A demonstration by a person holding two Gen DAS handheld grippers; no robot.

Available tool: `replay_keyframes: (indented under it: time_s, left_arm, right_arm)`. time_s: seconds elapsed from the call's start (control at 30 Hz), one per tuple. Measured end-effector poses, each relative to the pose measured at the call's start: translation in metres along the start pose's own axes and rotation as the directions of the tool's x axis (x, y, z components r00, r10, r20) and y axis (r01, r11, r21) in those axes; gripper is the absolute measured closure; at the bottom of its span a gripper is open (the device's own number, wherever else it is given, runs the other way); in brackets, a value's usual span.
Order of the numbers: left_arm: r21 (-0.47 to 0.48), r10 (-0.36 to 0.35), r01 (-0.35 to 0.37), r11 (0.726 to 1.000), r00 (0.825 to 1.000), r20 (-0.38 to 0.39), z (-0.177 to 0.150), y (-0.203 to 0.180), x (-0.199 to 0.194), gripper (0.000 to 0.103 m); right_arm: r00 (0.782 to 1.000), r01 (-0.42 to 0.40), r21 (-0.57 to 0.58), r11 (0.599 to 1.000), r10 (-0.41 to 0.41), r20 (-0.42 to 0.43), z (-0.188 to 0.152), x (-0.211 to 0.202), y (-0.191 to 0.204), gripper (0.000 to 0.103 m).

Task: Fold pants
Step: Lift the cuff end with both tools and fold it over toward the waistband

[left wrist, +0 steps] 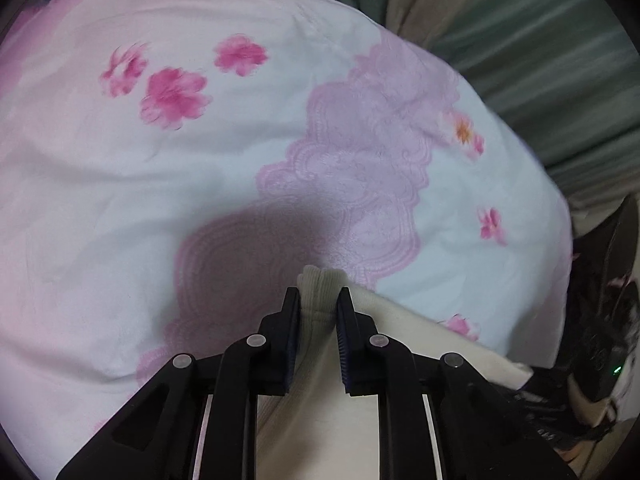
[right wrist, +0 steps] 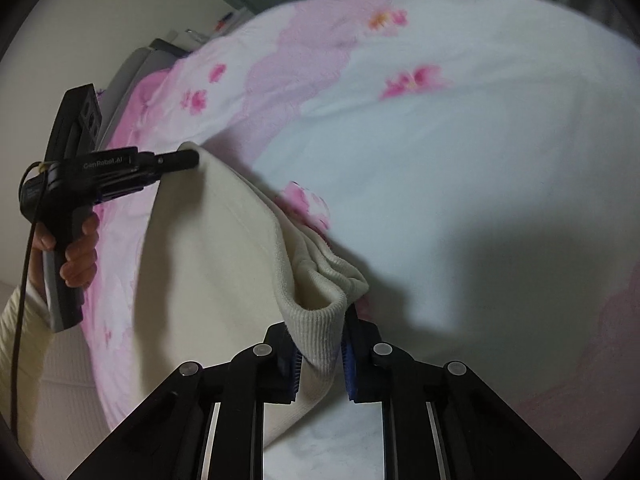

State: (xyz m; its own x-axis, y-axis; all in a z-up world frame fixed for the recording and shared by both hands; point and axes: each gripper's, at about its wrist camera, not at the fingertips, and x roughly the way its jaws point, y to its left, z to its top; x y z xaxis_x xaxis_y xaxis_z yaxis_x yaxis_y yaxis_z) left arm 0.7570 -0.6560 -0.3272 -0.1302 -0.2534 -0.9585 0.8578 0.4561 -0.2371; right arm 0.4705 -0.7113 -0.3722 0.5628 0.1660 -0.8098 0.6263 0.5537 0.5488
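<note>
Cream knit pants [right wrist: 208,248] hang stretched between both grippers above a bed. In the left wrist view my left gripper [left wrist: 319,300] is shut on a ribbed cream edge of the pants [left wrist: 320,292], which pokes out past the pads. In the right wrist view my right gripper [right wrist: 318,332] is shut on the other ribbed end of the pants. That view also shows the left gripper [right wrist: 188,159] at the left, held by a hand [right wrist: 80,248], pinching the far corner of the cloth.
A white and pink flowered bedspread [left wrist: 200,160] covers the bed under the pants. Green bedding [left wrist: 540,60] lies at the far right of the left wrist view. A pale wall [right wrist: 100,20] and a grey bed edge [right wrist: 132,68] stand at the left of the right wrist view.
</note>
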Motion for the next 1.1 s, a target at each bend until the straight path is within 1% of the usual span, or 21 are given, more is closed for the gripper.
replay_keyframes:
  time_s: [0.07, 0.1, 0.23, 0.3, 0.4, 0.47, 0.53, 0.57, 0.67, 0.77, 0.87, 0.93, 0.97, 1.03, 1.1]
  left_arm:
    - [0.074, 0.016, -0.015, 0.997, 1.000, -0.008, 0.000, -0.012, -0.010, 0.085]
    - [0.101, 0.016, -0.015, 0.995, 1.000, -0.007, -0.001, -0.015, -0.016, 0.085]
    - [0.190, -0.015, 0.011, 0.982, 1.000, 0.019, -0.010, -0.023, -0.057, 0.085]
    - [0.229, -0.019, 0.009, 0.973, 0.999, 0.042, -0.016, -0.027, -0.081, 0.084]
    - [0.252, -0.032, 0.009, 0.968, 0.996, 0.087, -0.028, -0.030, -0.114, 0.085]
    - [0.262, -0.027, -0.008, 0.965, 0.991, 0.130, -0.043, -0.030, -0.142, 0.084]
    - [0.259, -0.020, -0.023, 0.966, 0.987, 0.161, -0.057, -0.027, -0.162, 0.084]
    - [0.251, -0.013, -0.034, 0.967, 0.983, 0.183, -0.069, -0.023, -0.177, 0.084]
    - [0.226, 0.015, -0.070, 0.972, 0.972, 0.234, -0.099, -0.019, -0.203, 0.084]
    - [0.174, 0.038, -0.088, 0.981, 0.961, 0.273, -0.140, -0.006, -0.234, 0.084]
    - [0.125, 0.071, -0.113, 0.986, 0.951, 0.301, -0.185, 0.005, -0.258, 0.084]
    - [0.087, 0.087, -0.120, 0.989, 0.945, 0.315, -0.214, 0.017, -0.269, 0.084]
    - [0.063, 0.098, -0.124, 0.990, 0.942, 0.322, -0.230, 0.024, -0.274, 0.084]
    - [0.012, 0.118, -0.129, 0.992, 0.937, 0.328, -0.259, 0.039, -0.278, 0.084]
    - [-0.043, 0.133, -0.126, 0.991, 0.935, 0.329, -0.288, 0.056, -0.278, 0.084]
  right_arm:
    - [1.000, -0.016, 0.018, 1.000, 0.016, -0.016, 0.002, -0.002, 0.000, 0.087]
    - [1.000, -0.015, -0.005, 1.000, 0.015, -0.016, 0.003, -0.008, 0.005, 0.087]
    - [1.000, 0.013, -0.167, 0.986, -0.013, 0.000, -0.001, -0.040, 0.046, 0.087]
    - [1.000, 0.026, -0.218, 0.976, -0.025, 0.009, -0.005, -0.055, 0.064, 0.087]
    - [0.999, 0.050, -0.292, 0.955, -0.043, 0.031, -0.012, -0.078, 0.093, 0.087]
    - [0.997, 0.074, -0.356, 0.931, -0.061, 0.048, -0.019, -0.093, 0.115, 0.087]
    - [0.994, 0.104, -0.422, 0.901, -0.084, 0.067, -0.027, -0.105, 0.135, 0.086]
    - [0.993, 0.118, -0.455, 0.882, -0.094, 0.075, -0.033, -0.111, 0.149, 0.086]
    - [0.994, 0.105, -0.529, 0.842, -0.076, 0.075, -0.052, -0.126, 0.180, 0.086]
    - [0.994, 0.111, -0.619, 0.777, -0.075, 0.084, -0.080, -0.137, 0.213, 0.086]
    - [0.996, 0.094, -0.686, 0.722, -0.074, 0.058, -0.108, -0.139, 0.240, 0.086]
    - [0.996, 0.084, -0.729, 0.680, -0.072, 0.048, -0.128, -0.139, 0.255, 0.086]
    - [0.996, 0.084, -0.755, 0.650, -0.075, 0.046, -0.141, -0.137, 0.265, 0.086]
    - [0.996, 0.076, -0.799, 0.596, -0.076, 0.038, -0.165, -0.131, 0.283, 0.086]
    - [0.997, 0.064, -0.829, 0.556, -0.078, 0.024, -0.186, -0.123, 0.298, 0.086]
